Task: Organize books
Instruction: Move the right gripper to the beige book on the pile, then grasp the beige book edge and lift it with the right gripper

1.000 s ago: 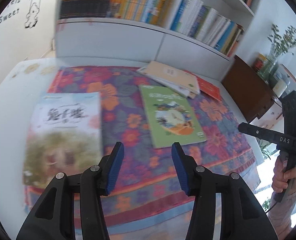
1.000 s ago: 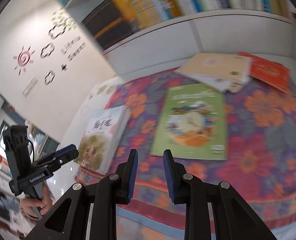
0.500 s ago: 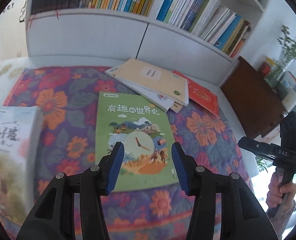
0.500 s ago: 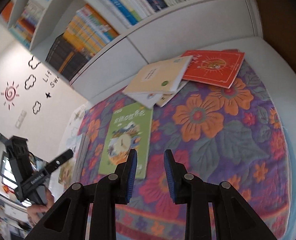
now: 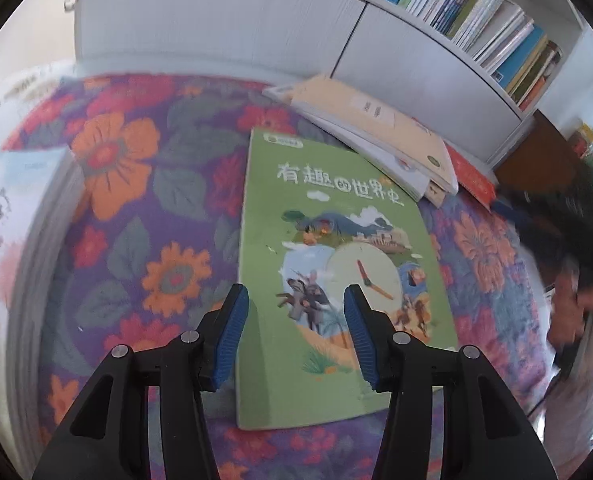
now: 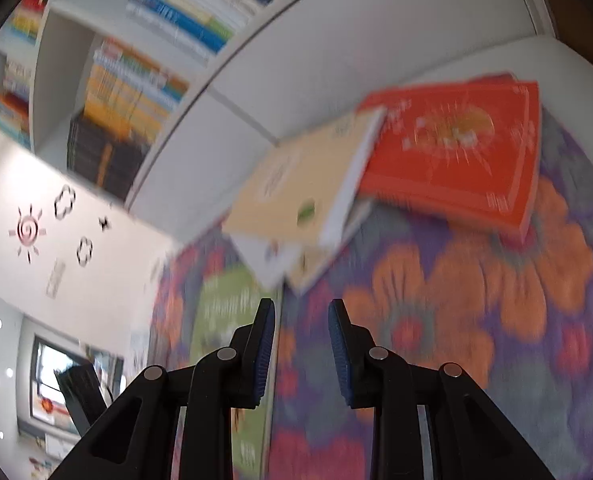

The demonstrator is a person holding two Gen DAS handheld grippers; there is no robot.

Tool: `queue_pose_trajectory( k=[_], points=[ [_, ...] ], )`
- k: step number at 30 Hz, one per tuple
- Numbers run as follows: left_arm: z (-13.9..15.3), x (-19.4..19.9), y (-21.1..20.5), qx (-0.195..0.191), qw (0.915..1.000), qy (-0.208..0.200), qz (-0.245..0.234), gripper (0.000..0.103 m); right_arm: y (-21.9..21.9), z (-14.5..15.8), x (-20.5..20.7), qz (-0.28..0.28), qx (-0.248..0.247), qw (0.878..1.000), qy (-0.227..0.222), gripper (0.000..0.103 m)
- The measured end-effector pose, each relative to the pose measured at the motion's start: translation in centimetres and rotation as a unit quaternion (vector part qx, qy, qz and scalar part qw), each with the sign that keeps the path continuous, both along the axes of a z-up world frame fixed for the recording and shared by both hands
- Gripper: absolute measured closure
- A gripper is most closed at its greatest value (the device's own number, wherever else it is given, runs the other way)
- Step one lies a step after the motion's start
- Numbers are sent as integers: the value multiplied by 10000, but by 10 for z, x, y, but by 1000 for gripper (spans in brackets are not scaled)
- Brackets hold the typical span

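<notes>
A green picture book (image 5: 336,264) lies flat on the flowered cloth (image 5: 136,208). My left gripper (image 5: 294,332) hovers open over its near half, nothing between the blue pads. Beyond the green book sits a loose pile topped by a beige book (image 5: 376,120), with a red book (image 5: 472,180) at its right. A thick white book (image 5: 12,240) lies at the left. In the right wrist view my right gripper (image 6: 301,350) is open and empty above the cloth, the green book (image 6: 228,320) to its left, the beige book (image 6: 296,184) and red book (image 6: 456,152) ahead.
A white bookcase (image 5: 256,28) full of upright books (image 5: 476,24) stands behind the table. A dark wooden cabinet (image 5: 536,148) sits at the right. The person's hand (image 5: 572,304) holding the other gripper shows blurred at the right edge.
Both grippers have moved forward and down over the table. The left one shifted from beside the white book to over the green book. The right one swung right toward the beige and red books.
</notes>
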State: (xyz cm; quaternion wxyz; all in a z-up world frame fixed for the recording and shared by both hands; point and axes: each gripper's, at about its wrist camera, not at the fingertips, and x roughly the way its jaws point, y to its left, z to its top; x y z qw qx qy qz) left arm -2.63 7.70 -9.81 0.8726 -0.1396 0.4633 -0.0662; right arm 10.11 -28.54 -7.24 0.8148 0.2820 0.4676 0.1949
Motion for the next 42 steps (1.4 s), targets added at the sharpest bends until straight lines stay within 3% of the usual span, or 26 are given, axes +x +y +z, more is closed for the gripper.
queue_pose_trajectory(
  k=[5,7,9,11,16,20,23,27,32,34,35,40,42],
  points=[
    [0,-3,-1,109,9997,-148,-133,56,3,-13,44,-676,-274,9971,235,77],
    [-2,-2,2,101,9998,-140,-133,55,5,-23,59,-664,-11,9968,435,77],
    [-9,1,8,-59,9999,20,-135,55,11,-32,71,-660,-45,9958,634,75],
    [-11,1,13,-233,9997,5,-120,55,15,-39,78,-609,110,9960,646,70],
    [-11,1,11,-221,9996,38,-156,55,13,-45,82,-806,587,9929,647,68],
    [-10,0,9,-158,9997,25,-175,55,30,-34,85,-540,279,9971,462,68],
    [-10,0,9,-188,9997,23,-174,55,41,-37,94,-403,527,9970,401,68],
    [-10,0,10,-245,9995,25,-173,55,51,-61,109,-323,1013,9925,607,75],
    [-10,-1,13,-306,9994,16,-164,55,66,-62,125,34,878,9946,550,78],
    [-10,-2,12,-307,9994,14,-168,55,66,-64,131,-58,763,9950,634,90],
    [-10,-2,12,-316,9994,13,-163,55,62,-65,130,-83,882,9939,650,90],
    [-9,-2,14,-395,9991,56,-119,55,60,-59,111,94,964,9947,334,91],
    [-8,-3,14,-393,9991,92,-109,55,69,-38,97,323,491,9982,-88,91]
  ],
)
